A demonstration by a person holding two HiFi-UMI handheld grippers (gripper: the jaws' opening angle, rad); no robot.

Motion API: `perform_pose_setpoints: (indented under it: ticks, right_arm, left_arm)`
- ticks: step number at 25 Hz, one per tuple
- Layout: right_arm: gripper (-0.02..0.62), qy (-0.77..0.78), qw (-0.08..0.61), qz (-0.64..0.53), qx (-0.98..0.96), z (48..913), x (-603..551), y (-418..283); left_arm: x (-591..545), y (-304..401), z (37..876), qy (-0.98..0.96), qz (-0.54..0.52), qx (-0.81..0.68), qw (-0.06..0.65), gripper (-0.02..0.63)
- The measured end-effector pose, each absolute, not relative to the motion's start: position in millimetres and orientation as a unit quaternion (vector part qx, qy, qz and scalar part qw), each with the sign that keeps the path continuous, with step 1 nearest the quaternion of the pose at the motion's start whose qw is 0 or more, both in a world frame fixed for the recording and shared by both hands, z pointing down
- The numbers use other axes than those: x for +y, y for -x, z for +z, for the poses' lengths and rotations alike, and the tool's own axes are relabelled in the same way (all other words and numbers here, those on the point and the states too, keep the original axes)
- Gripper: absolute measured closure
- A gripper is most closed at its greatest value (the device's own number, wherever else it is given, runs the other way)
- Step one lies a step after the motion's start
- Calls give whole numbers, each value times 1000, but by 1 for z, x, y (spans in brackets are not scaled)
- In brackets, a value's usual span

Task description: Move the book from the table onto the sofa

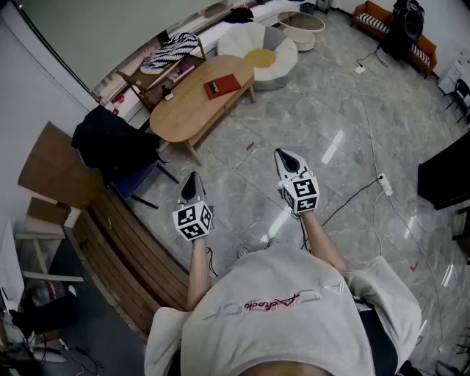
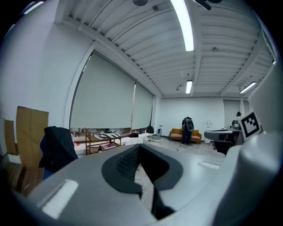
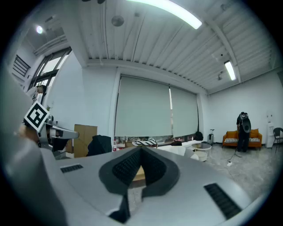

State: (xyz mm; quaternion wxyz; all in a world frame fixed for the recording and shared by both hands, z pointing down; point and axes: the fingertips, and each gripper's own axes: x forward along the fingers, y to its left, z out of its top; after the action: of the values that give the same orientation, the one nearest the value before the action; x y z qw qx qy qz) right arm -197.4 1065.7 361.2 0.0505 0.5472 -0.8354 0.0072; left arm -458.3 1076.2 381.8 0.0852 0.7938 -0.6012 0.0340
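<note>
Pale sweatshirt shoulders point(image 1: 279, 323) fill the head view at 6 o'clock, with both forearms reaching up from them. Left tongs point(image 1: 194, 176) and right tongs point(image 1: 280, 153) hang over bare marble floor point(image 1: 308, 110), each pair pressed together with nothing between them; the left gripper view point(image 2: 140, 145) and right gripper view point(image 3: 141, 150) show the same.

Open floor runs from the tongs toward 12 o'clock up to the oval wooden counter point(image 1: 183, 117). A slatted wooden bench point(image 1: 125, 250) borders the person at 8 o'clock. A chair draped in a dark jacket point(image 1: 110, 147) stands against the counter's end at 10 o'clock. A power strip with cables point(image 1: 382, 183) lies on the floor at 3 o'clock.

The red-brown book point(image 1: 222, 86) lies flat on the counter, near its far end and well apart from both tongs. Its long axis lies nearly across the view, the right end tipped up toward 2 o'clock. An orange sofa point(image 1: 382, 20) stands at 1 o'clock.
</note>
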Motion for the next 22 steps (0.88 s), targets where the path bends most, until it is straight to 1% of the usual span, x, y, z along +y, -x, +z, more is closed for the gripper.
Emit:
perform_pose_setpoints:
  ticks: [9,14,22]
  right_arm:
    - [586,-546,53,8,-836,363,1064,189]
    - [586,-546,41,2,-837,361,1061,183]
    - [586,-541,37,-5,-840,359,1056,162]
  left_arm:
    - [1074,452,382,-792,35,-604,84,597]
    - [1070,445,381,-792,36,-604,82,597]
    - [1064,420,377,-792,36,-605,76,597]
